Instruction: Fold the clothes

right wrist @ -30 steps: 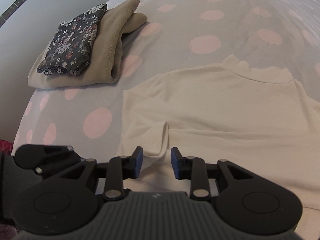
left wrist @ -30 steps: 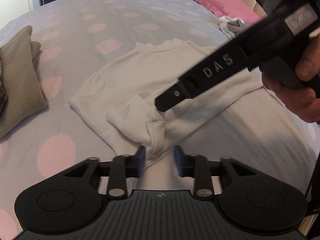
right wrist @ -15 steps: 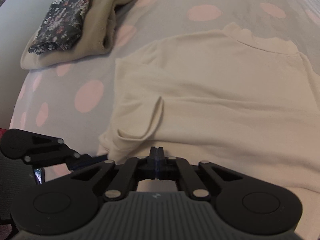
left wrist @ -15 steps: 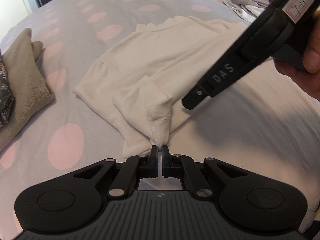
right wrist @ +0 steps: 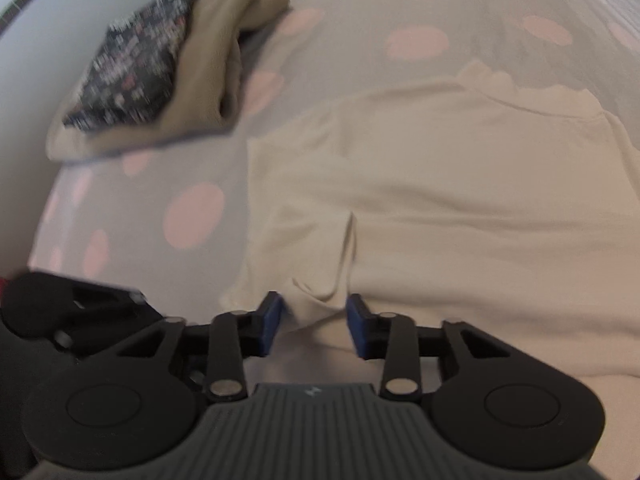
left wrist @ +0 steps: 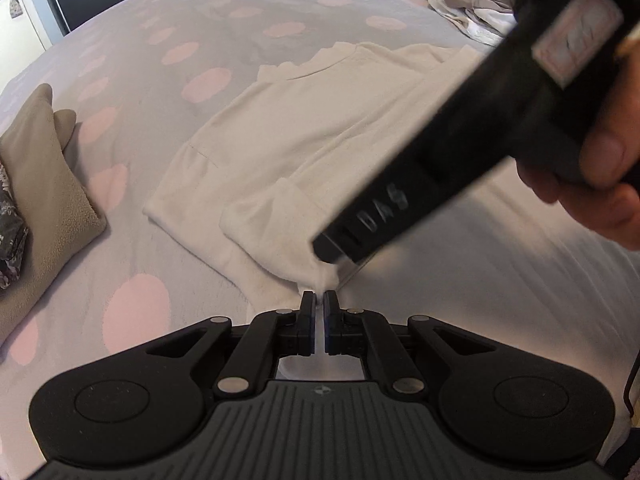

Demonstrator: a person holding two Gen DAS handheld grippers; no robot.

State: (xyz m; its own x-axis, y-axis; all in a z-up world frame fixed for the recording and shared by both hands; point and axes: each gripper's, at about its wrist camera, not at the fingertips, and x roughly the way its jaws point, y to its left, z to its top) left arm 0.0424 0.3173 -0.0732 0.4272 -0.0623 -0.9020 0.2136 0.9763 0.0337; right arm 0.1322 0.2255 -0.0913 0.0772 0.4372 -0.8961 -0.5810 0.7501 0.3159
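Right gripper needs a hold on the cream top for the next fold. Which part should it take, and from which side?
Take the raised pucker at the near hem of the cream top, coming steeply from above on the near side. That fold stands off the bedspread between the opening pads of the right gripper, beside where the left gripper already pinches.

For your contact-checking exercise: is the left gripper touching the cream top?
Touching. The left wrist view shows the left gripper shut on a pinch of the cream top at its near edge.
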